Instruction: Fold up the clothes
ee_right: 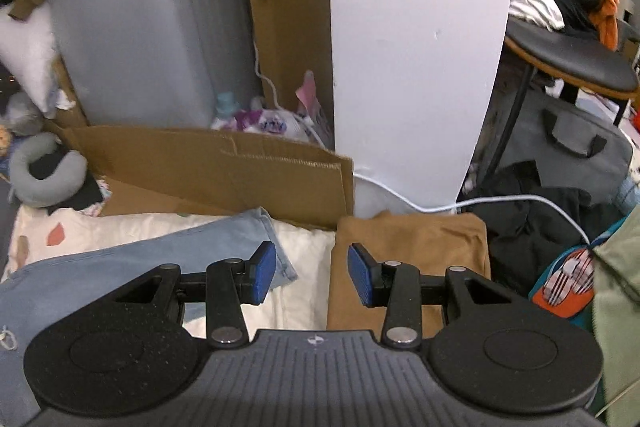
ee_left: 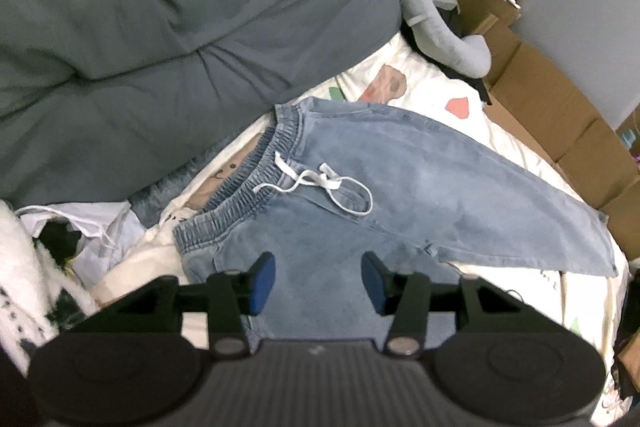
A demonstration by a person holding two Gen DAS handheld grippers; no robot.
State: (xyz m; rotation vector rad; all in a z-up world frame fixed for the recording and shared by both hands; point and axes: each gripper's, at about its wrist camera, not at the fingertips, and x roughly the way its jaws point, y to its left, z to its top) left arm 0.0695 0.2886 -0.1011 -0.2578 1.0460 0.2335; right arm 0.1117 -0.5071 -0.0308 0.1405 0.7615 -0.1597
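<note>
Your left gripper [ee_left: 318,283] hovers wide open, empty, above light blue jeans [ee_left: 400,187] spread flat on the patterned bedsheet [ee_left: 424,87]. Their elastic waistband [ee_left: 248,175] lies at eleven o'clock, one leg running to three o'clock. Your right gripper [ee_right: 312,275], also spread and empty, hangs over that leg's hem [ee_right: 276,247]. At one o'clock lies a folded tan garment [ee_right: 408,239]. Cardboard boxes [ee_right: 224,167] hem the sheet's far edge.
</note>
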